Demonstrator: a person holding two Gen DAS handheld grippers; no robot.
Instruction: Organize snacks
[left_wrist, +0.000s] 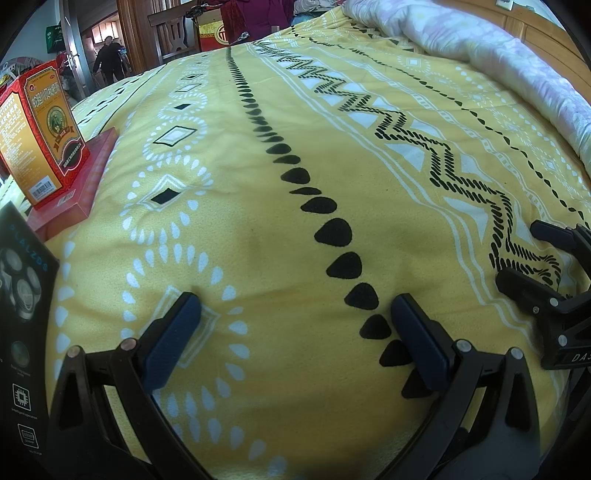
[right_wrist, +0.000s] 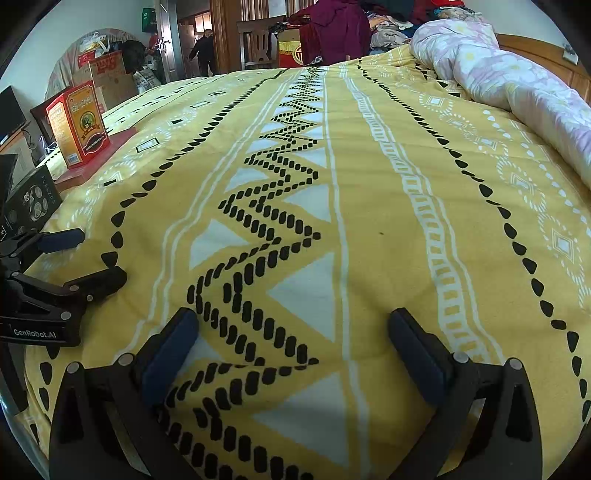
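Observation:
A red and orange snack box (left_wrist: 40, 129) stands upright on a flat red box (left_wrist: 79, 181) at the bed's left edge; the upright box (right_wrist: 79, 123) and the flat red box (right_wrist: 99, 157) also show in the right wrist view. A black box (left_wrist: 22, 314) stands near me at the left, seen as the black box (right_wrist: 31, 201) from the right. My left gripper (left_wrist: 295, 310) rests open on the yellow blanket, nothing between its fingers. My right gripper (right_wrist: 293, 325) is open and empty too. Each gripper shows in the other's view: the right gripper (left_wrist: 517, 254), the left gripper (right_wrist: 99, 258).
The yellow patterned blanket (left_wrist: 332, 166) covers the bed. A rolled pale floral quilt (right_wrist: 517, 85) lies along the right side by a wooden headboard (right_wrist: 535, 51). Piled clothes, a chair and cardboard boxes (right_wrist: 110, 74) stand beyond the far edge. A person (right_wrist: 205, 50) stands in the doorway.

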